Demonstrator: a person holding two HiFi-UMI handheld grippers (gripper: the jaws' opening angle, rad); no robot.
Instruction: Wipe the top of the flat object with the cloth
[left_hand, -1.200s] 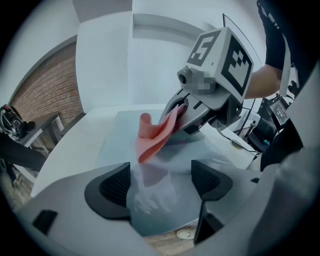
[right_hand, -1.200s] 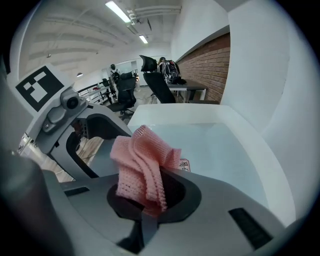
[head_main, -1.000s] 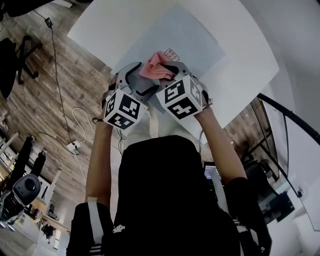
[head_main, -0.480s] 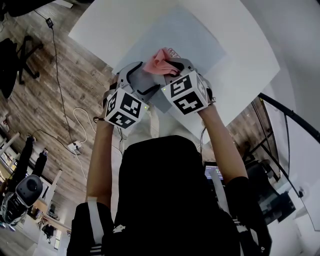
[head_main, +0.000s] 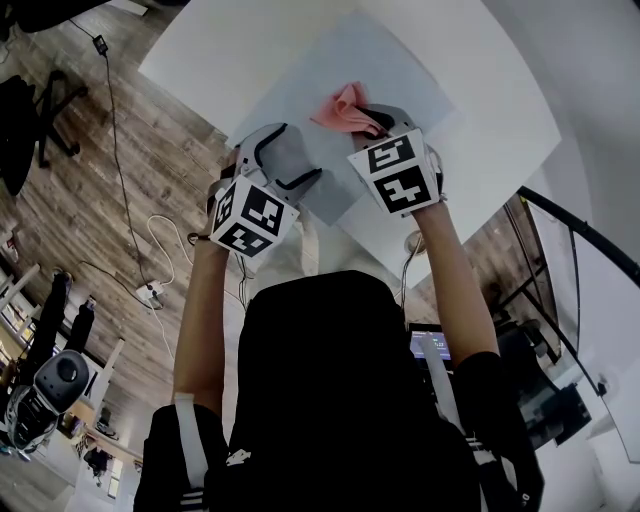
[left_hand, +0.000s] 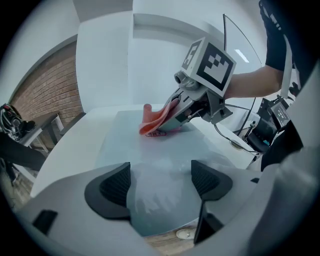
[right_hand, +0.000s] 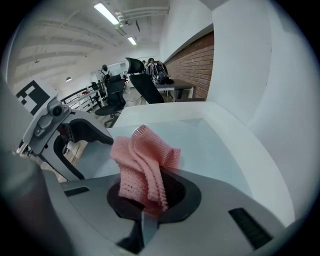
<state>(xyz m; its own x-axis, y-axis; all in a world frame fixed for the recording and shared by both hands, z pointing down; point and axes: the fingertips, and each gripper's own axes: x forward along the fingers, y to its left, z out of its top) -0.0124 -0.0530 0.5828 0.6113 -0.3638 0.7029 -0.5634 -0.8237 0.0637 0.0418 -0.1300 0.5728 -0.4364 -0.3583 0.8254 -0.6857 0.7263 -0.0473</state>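
A pale blue-grey flat sheet (head_main: 340, 80) lies on the white table (head_main: 210, 50). My right gripper (head_main: 368, 122) is shut on a pink knitted cloth (head_main: 345, 108) and presses it down on the sheet near the middle. The right gripper view shows the cloth (right_hand: 142, 167) bunched between the jaws. In the left gripper view the cloth (left_hand: 152, 122) touches the sheet (left_hand: 150, 165) beside a small printed label. My left gripper (left_hand: 160, 185) is open, jaws wide, over the sheet's near edge with nothing between them; it appears in the head view as the left gripper (head_main: 280, 160).
The table's near edge runs just under both grippers, with wooden floor (head_main: 90, 190) and a cable and power strip (head_main: 145, 290) below. A white wall (left_hand: 150, 65) rises behind the table. Office chairs and desks (right_hand: 125, 80) stand farther off.
My right gripper has slid the pink cloth across the sheet, away from me and to the right. The left gripper has stayed in place, open.
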